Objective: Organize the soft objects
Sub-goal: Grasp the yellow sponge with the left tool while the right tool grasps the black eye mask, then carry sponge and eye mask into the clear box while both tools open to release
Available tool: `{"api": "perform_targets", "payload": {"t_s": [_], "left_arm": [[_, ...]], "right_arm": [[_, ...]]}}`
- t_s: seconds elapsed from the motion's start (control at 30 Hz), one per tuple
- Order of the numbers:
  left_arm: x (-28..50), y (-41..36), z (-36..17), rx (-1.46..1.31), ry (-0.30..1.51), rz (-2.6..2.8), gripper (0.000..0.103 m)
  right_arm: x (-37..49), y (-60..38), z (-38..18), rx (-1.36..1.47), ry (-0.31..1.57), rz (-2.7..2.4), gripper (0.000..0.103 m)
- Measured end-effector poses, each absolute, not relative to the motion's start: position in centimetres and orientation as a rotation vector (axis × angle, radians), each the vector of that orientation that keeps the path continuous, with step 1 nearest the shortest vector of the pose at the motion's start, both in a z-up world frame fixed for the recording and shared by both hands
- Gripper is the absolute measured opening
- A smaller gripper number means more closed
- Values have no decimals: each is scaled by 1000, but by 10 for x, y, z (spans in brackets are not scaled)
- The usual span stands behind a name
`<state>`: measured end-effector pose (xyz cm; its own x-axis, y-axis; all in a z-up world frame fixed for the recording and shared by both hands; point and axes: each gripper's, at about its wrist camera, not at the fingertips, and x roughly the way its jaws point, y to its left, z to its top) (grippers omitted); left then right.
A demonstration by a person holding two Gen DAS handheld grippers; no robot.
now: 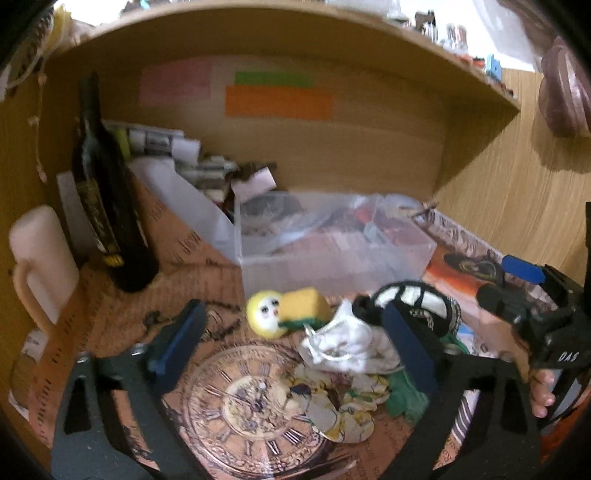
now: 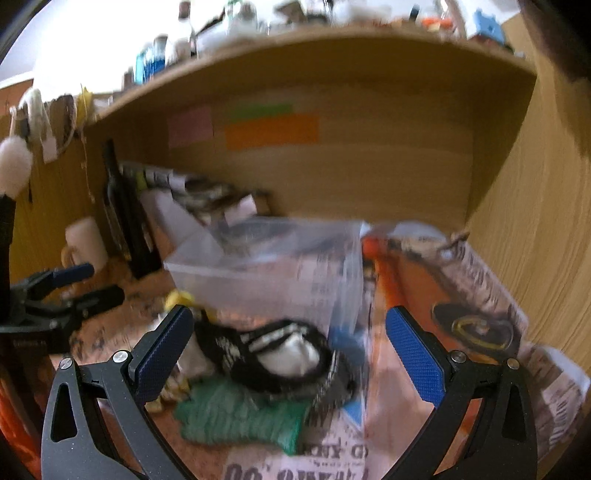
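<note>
Soft objects heaped on a desk (image 1: 122, 314) covered with printed paper, under a wooden shelf (image 1: 295, 33). The left gripper (image 1: 295, 343) hovers low over the near part of the desk, its jaws spread wide and holding nothing; the printed clock face (image 1: 255, 410) lies between them. The right gripper (image 2: 291, 354) hangs above the right side of the heap, its jaws likewise wide apart and empty. The heap comprises a white drawstring pouch (image 1: 343, 339), a yellow floral cloth (image 1: 343, 406) near it, a green cloth (image 2: 236, 417), and a black-and-white fabric item (image 2: 280, 354) resting on the green cloth. Just left of the heap sit a yellow plush ball with eyes (image 1: 264, 314) and a yellow sponge with a green underside (image 1: 304, 306), touching each other. Beyond them stands a clear plastic box (image 1: 332, 251) holding assorted items too blurred to identify. At far left stand a dark bottle (image 1: 107, 195) and, nearer the left edge, a white mug (image 1: 40, 254). Pink, green and orange paper notes (image 1: 277, 99) are fixed to the back panel
</note>
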<state>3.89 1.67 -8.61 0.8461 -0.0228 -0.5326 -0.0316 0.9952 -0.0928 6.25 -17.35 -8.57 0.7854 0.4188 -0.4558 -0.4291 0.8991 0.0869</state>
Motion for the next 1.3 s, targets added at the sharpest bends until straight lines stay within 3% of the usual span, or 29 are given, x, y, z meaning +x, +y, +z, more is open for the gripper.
{"api": "perform_targets", "payload": {"t_s": [0.17,0.37,0.47,0.67,0.77,0.87,1.03,1.3], "left_arm": [[52,13,-102,-112,621,-4,78],[74,26,-108,-189,658,-17,65],[84,30,-110,-203,660,-13,63],[104,35,-128,-226,722,-29,49],[108,35,-133,-244,701,-53,46],[108,32,-133,-237,697,-72,33],[103,29,-129,-231,682,-83,29],[86,32,-101,-214,589,-67,29]], "right_arm": [[69,-170,-105,-36,568,493,102],[79,-158,-118,-46,614,560,90],[85,-153,-124,-45,638,579,83],[101,-150,-135,-16,715,624,63],[102,-151,-135,-19,728,646,47],[103,-148,-134,-38,730,656,34],[102,-148,-130,-38,710,663,18],[102,-161,-100,8,596,631,14]]}}
